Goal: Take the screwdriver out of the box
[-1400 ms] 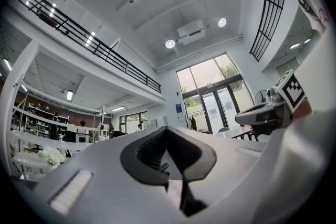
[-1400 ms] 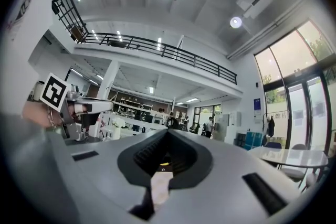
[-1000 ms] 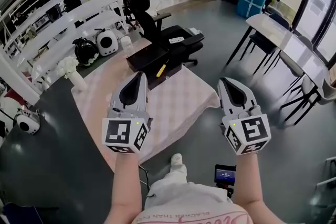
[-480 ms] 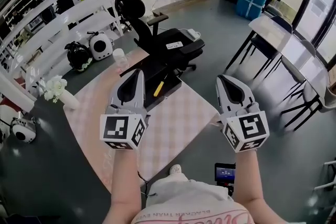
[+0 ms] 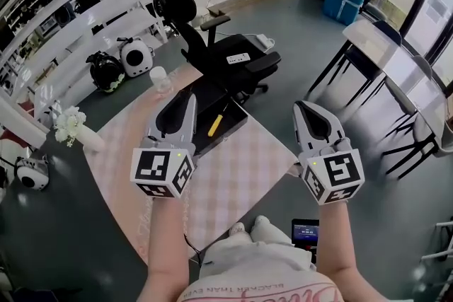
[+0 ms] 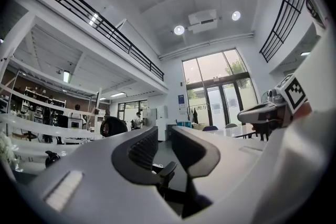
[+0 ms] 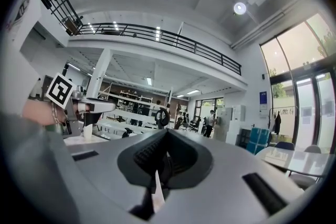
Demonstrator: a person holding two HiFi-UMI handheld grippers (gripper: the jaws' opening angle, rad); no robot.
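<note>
A yellow-handled screwdriver (image 5: 216,125) lies inside a shallow black box (image 5: 232,118) at the far side of a table under a pink checked cloth (image 5: 233,173). My left gripper (image 5: 190,98) is held level over the box's left part, just left of the screwdriver. Its jaws (image 6: 164,135) are opening, with a narrow gap and nothing between them. Off to the right of the box, my right gripper (image 5: 303,107) hangs past the cloth's right edge. In the right gripper view its jaws (image 7: 167,135) meet, shut and empty.
A black office chair (image 5: 226,56) stands right behind the box. A clear cup (image 5: 161,79) and a white vase of flowers (image 5: 76,129) sit at the table's far left. A white table with chairs (image 5: 396,67) lies to the right, and a small screen (image 5: 306,231) near my legs.
Both grippers have come forward across the table. The left one now reaches over the box beside the screwdriver. The right one stays level with it off the cloth's right edge.
</note>
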